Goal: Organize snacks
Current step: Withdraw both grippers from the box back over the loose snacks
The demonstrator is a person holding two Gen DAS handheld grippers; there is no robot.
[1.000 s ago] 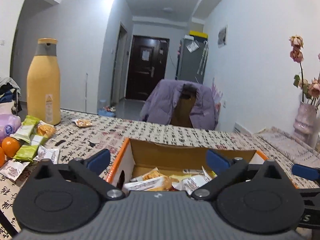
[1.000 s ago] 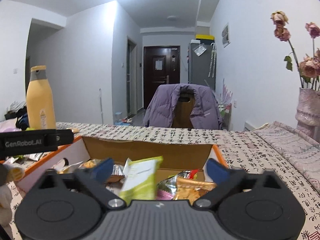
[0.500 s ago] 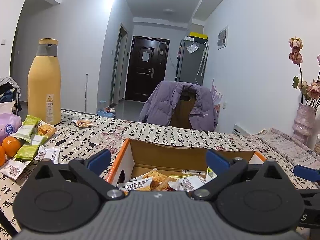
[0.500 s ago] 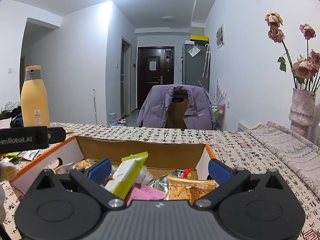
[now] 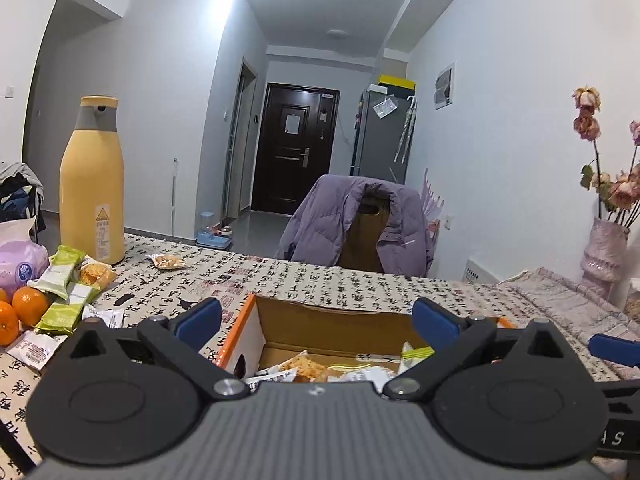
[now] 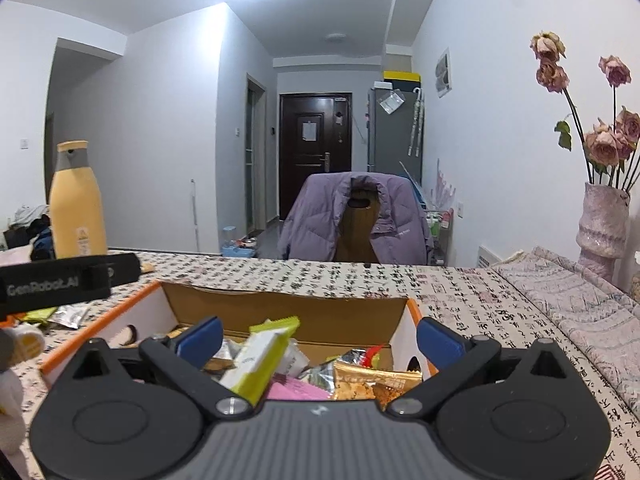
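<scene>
An orange-rimmed cardboard box point(image 5: 236, 338) point(image 6: 100, 322) sits on the patterned tablecloth with several snack packets point(image 5: 308, 364) inside. My left gripper point(image 5: 317, 322) hovers open over its near side, nothing between its fingers. My right gripper point(image 6: 320, 340) is open too. A green-yellow packet point(image 6: 260, 360) leans loose in the box between the fingers, beside an orange packet point(image 6: 372, 382). Loose green packets point(image 5: 66, 308) and other wrappers lie on the table to the left of the box. The left gripper's body point(image 6: 60, 280) shows at the left of the right wrist view.
A tall yellow bottle point(image 5: 92, 184) stands at the back left, with oranges point(image 5: 28, 306) and a purple tissue pack point(image 5: 20, 264) near it. A small snack bag point(image 5: 168, 261) lies alone. A vase of dried roses point(image 6: 600, 220) stands at the right, a jacket-draped chair point(image 6: 356, 216) behind the table.
The green-yellow packet stood upright between my right fingers and has tipped leftward into the box. Both views have risen a little, so the box sits lower in each.
</scene>
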